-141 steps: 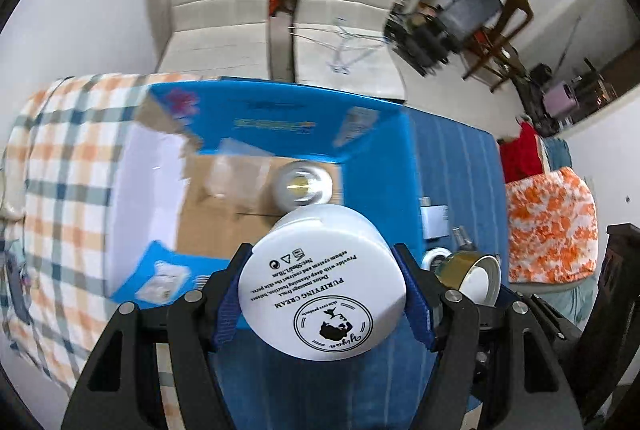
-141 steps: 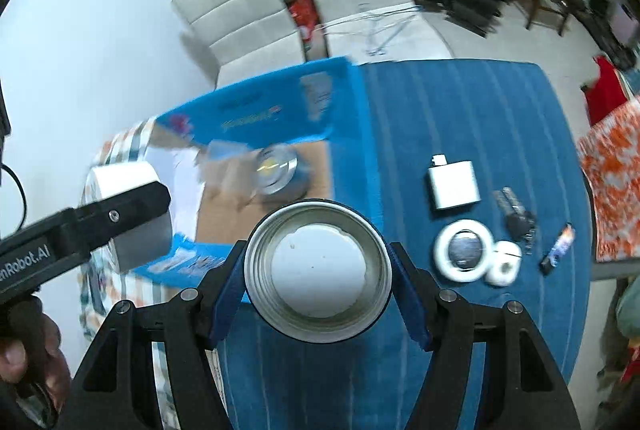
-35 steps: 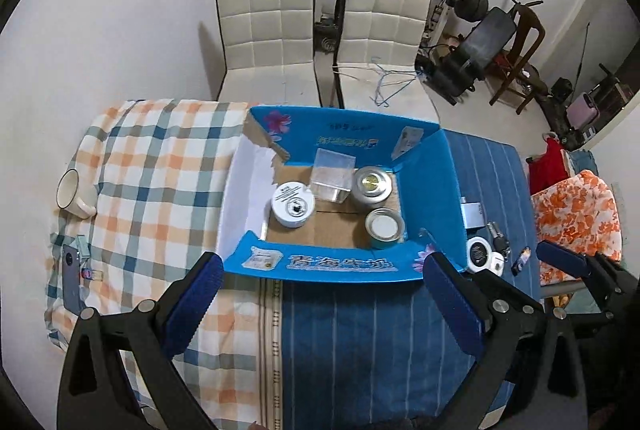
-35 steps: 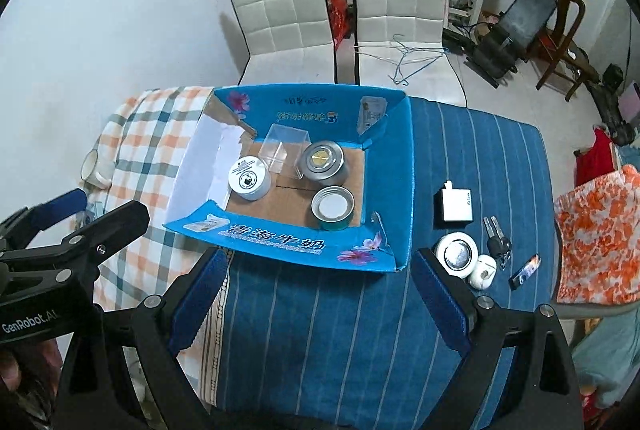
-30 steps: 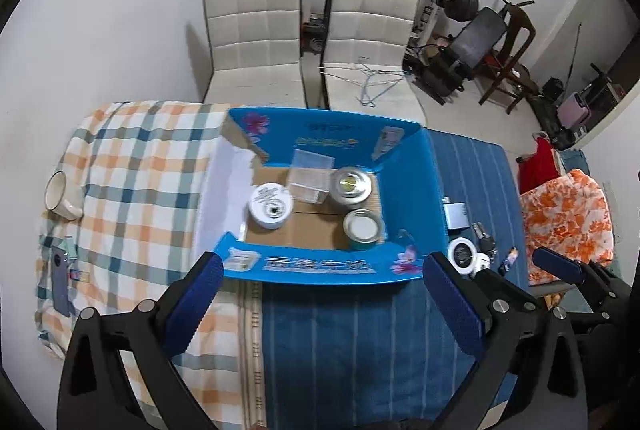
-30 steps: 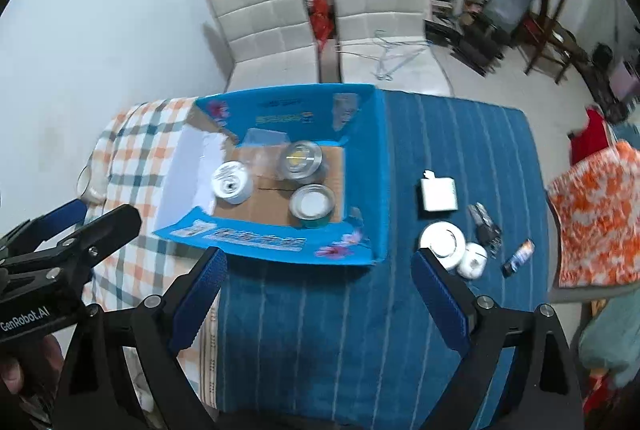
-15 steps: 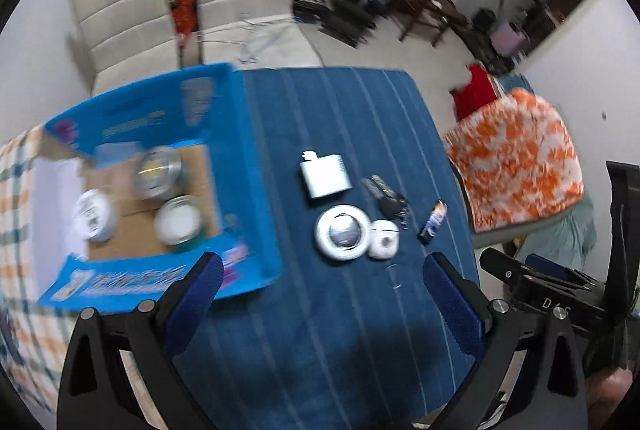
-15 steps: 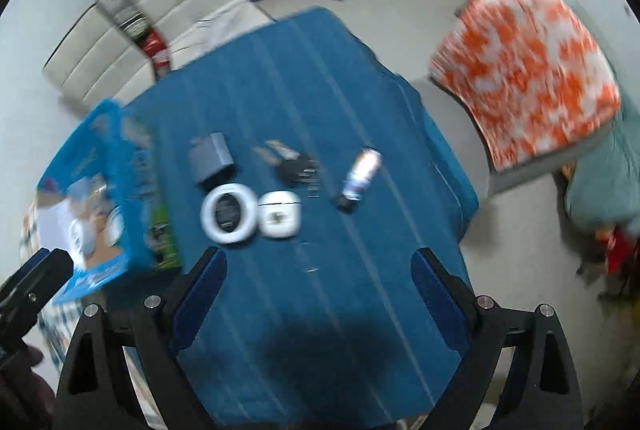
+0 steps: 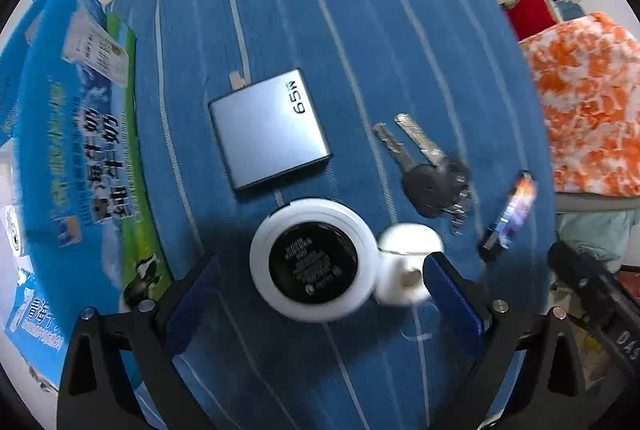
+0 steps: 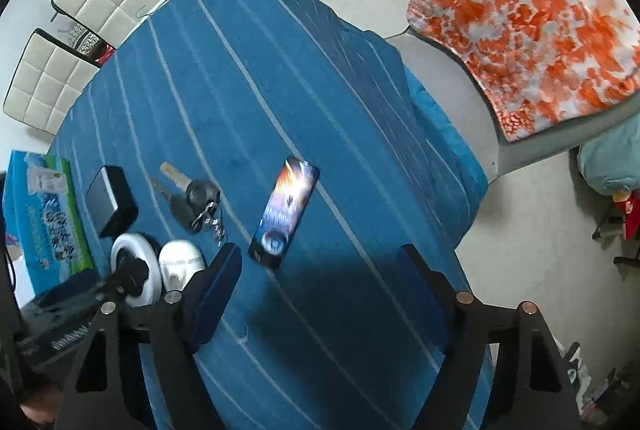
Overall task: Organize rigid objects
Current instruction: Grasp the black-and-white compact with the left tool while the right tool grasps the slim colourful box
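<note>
My left fingers (image 9: 319, 290) spread wide around the round white black-centred disc (image 9: 314, 265); my right fingers (image 10: 320, 284) gape just short of the colourful lighter (image 10: 285, 212).

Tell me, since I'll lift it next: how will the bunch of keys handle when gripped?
The bunch of keys will probably be floppy: separate blades fan from one ring, so they'd likely swing. Bare metal blades may slip between the pads. Lying flat on the blue cloth, they look awkward to pinch.
</note>
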Tool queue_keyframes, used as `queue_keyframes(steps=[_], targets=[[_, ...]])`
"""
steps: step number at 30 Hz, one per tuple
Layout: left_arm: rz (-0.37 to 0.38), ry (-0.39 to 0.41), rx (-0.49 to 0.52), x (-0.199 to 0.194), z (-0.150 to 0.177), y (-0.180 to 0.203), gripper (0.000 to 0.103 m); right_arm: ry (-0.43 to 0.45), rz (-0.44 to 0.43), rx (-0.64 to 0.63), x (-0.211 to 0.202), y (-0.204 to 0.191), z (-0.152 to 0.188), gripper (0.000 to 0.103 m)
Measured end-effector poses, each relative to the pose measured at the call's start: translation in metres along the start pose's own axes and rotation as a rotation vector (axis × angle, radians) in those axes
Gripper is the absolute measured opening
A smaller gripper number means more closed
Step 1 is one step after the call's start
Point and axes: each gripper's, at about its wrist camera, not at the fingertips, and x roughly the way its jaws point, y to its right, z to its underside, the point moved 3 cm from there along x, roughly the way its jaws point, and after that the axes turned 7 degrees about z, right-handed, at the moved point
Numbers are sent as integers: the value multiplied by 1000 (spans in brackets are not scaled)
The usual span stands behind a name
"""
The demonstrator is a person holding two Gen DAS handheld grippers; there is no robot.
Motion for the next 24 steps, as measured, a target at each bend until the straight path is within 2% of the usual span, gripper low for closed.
queue_keyframes(steps=[4, 6, 8, 10, 12, 14, 15, 17, 21, 24], targets=[[2, -52, -41, 21, 2, -7, 102, -30, -12, 3, 20, -9, -15, 82], [32, -34, -50, 20, 2, -8, 103, -51, -4, 2, 32, -15, -19, 80], [48, -23, -55, 20, 1, -7, 102, -94, -3, 15, 44, -21, -21, 66], [66, -17, -67, 21, -2, -6, 101, -118, 0, 30, 53, -30, -22, 64], [81, -7, -70, 22, -8, -3, 92, -86, 24, 5, 51, -41, -24, 62], [60, 2, -70, 23, -19, -8, 73, -80, 69, -31, 52, -48, -23, 60], [41, -9, -59, 24, -20, -9, 72, -73, 93, -56, 52, -52, -22, 58], [36, -16, -41, 24, -18, -9, 72, -57, 124, -87, 51, -55, -19, 50], [26, -59, -31, 36, -9, -10, 78, -59, 122, -125, 50, -56, -13, 49], [-34, -34, 7, 41, -9, 0, 83, -61, 139, -128, 51, -57, -12, 49]])
